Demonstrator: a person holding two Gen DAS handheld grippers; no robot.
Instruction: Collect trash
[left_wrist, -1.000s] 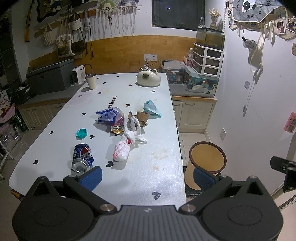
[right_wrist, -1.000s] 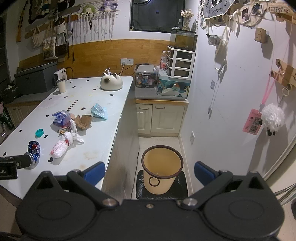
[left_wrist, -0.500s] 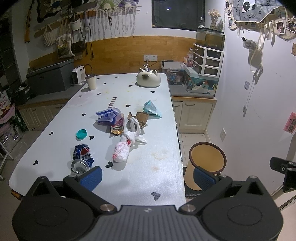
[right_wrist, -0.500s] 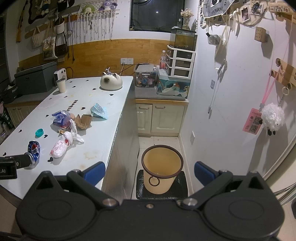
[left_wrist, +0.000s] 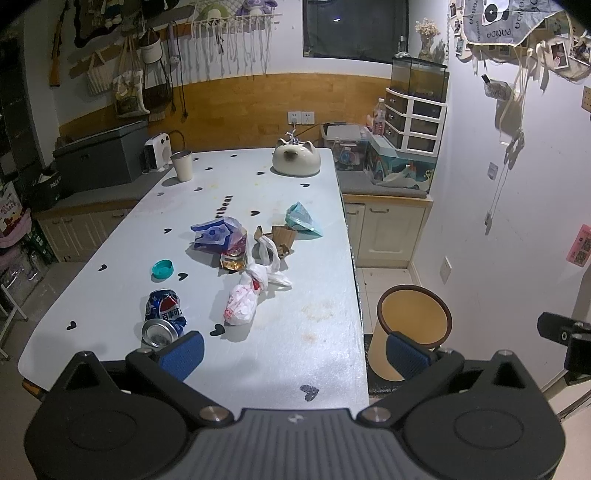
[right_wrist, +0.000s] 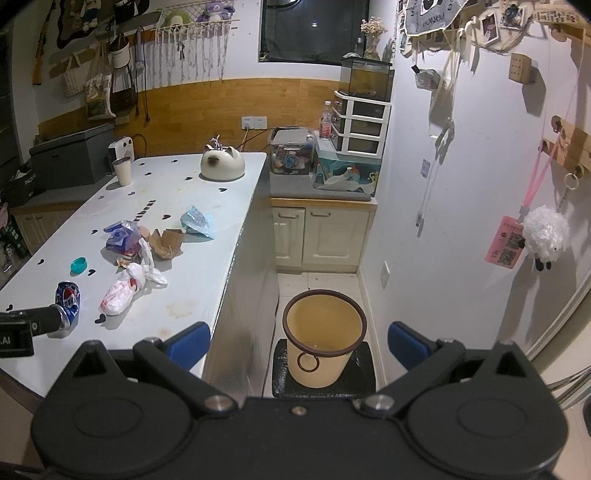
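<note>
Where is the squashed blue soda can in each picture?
Left wrist view: the soda can lies low on the left, near the table's front edge.
Right wrist view: the can is at the far left edge.
Shared landmark: the white plastic bag lies just right of it in both.

White walls (right_wrist: 461, 206) carry a wood band (left_wrist: 236, 99) below a dark window (left_wrist: 354, 29). Cream cabinets (right_wrist: 321, 236) stand on a tiled floor (right_wrist: 325, 280) beside the long bench (left_wrist: 229, 192).

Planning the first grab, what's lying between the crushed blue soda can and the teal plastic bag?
In the left wrist view, between the crushed blue soda can and teal plastic bag lie the knotted white plastic bag and torn brown cardboard.
</note>
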